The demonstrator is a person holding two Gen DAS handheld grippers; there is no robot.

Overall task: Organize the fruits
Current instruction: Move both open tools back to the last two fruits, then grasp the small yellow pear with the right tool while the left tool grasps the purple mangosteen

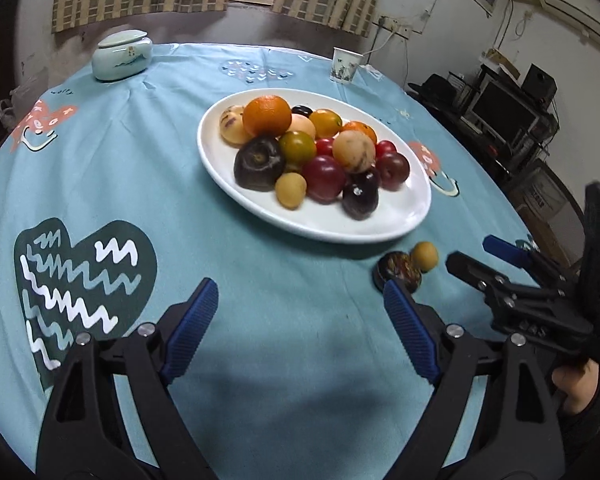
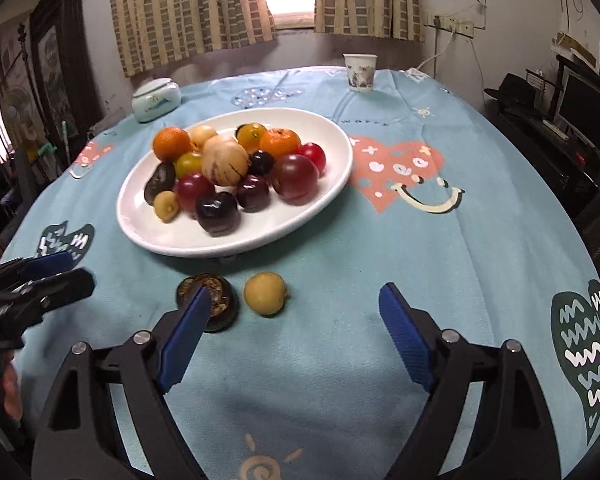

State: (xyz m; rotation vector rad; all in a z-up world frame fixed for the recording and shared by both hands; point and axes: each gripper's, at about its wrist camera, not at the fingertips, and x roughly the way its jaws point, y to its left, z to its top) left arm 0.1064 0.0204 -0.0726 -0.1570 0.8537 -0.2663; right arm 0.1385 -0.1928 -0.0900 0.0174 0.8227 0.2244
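A white oval plate [image 1: 408,216] [image 2: 148,232] holds several fruits: oranges, plums, tomatoes, dark and pale round ones. Off the plate, on the blue tablecloth, lie a small yellow fruit [image 1: 425,255] [image 2: 265,293] and a dark round patterned piece [image 1: 398,269] [image 2: 216,304] beside it. My left gripper [image 1: 298,312] is open and empty over bare cloth, left of those two. My right gripper [image 2: 294,316] is open and empty, the yellow fruit just beyond its fingers; it also shows in the left wrist view [image 1: 482,254]. The left gripper shows at the right wrist view's left edge [image 2: 56,270].
A lidded pale ceramic jar [image 1: 122,55] [image 2: 156,98] stands at the table's far left. A paper cup [image 1: 344,65] [image 2: 359,72] stands at the far edge. The round table drops off on the right, with a desk and monitor [image 1: 504,110] beyond.
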